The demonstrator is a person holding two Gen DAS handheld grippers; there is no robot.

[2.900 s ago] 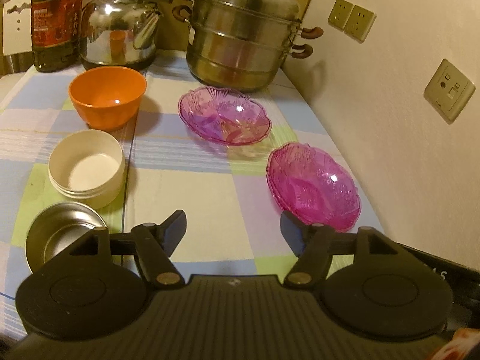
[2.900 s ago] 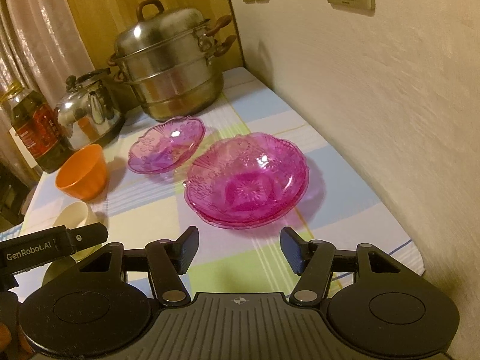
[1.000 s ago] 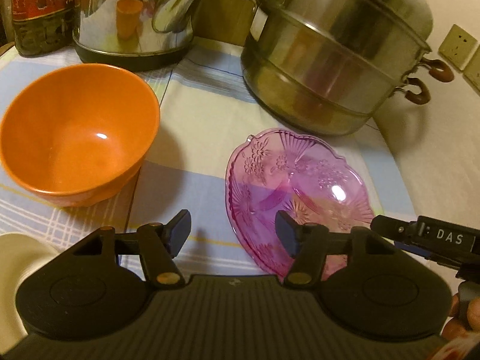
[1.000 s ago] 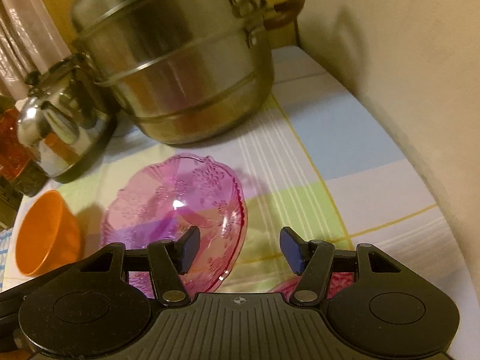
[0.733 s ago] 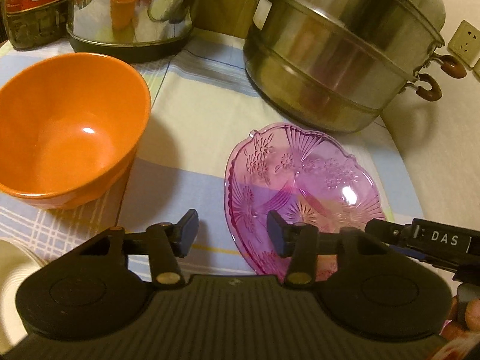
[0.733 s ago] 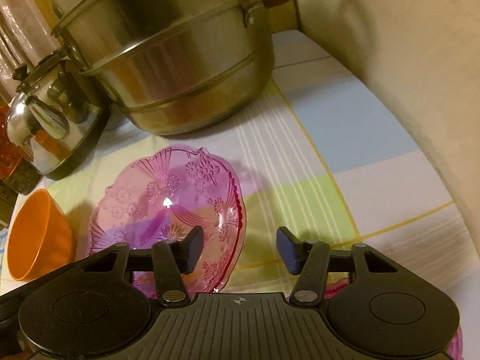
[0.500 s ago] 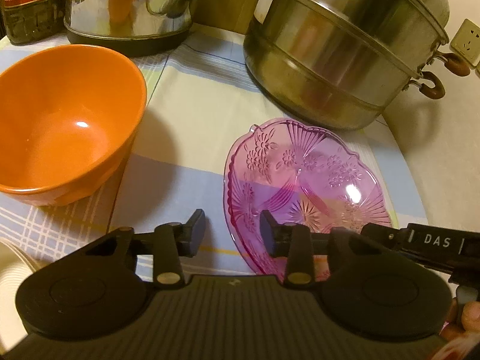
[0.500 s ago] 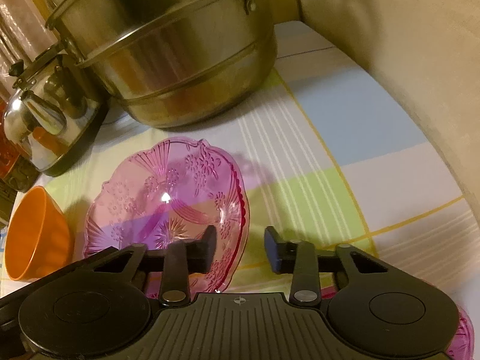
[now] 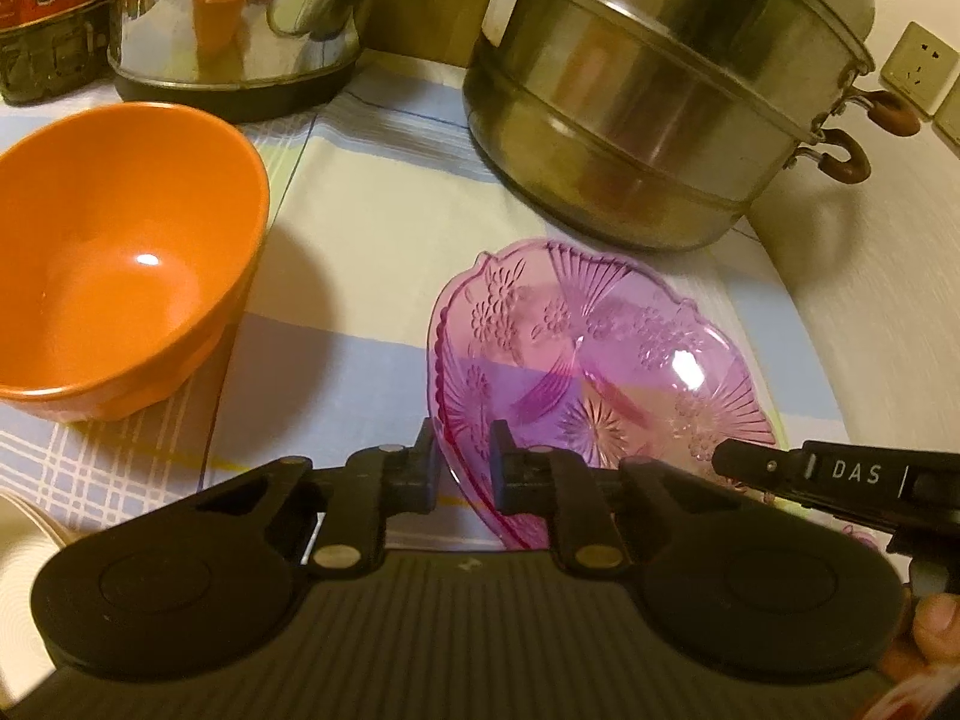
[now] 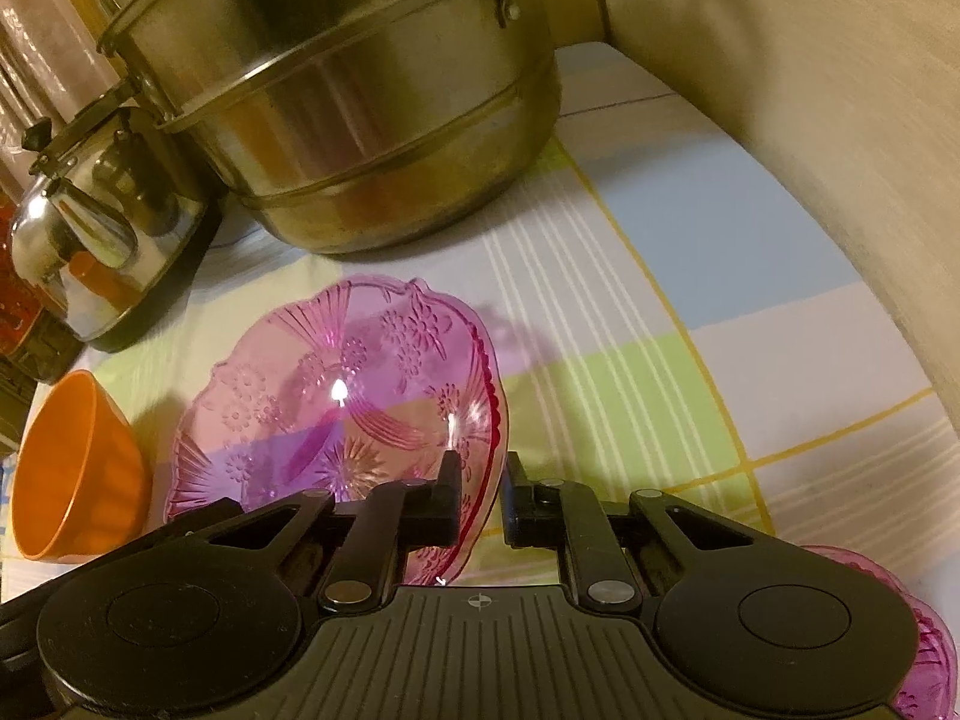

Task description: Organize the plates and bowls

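A pink patterned glass bowl [image 9: 588, 360] sits on the checked tablecloth in front of the steamer pot; it also shows in the right wrist view [image 10: 336, 408]. My left gripper [image 9: 461, 468] is shut on its left rim. My right gripper [image 10: 483, 498] is shut on its right rim. A second pink glass dish [image 10: 924, 648] lies near the right gripper body, mostly hidden. An orange bowl [image 9: 114, 252] stands to the left, also seen in the right wrist view [image 10: 72, 474].
A large steel steamer pot [image 9: 660, 96] stands just behind the pink bowl. A steel kettle [image 9: 234, 18] and an oil bottle [image 9: 48, 12] stand at the back left. A cream bowl's edge [image 9: 24, 534] shows at lower left. The wall [image 10: 840, 150] runs along the right.
Both grippers moved forward to the small pink bowl and their jaws closed from wide open onto its opposite rims.
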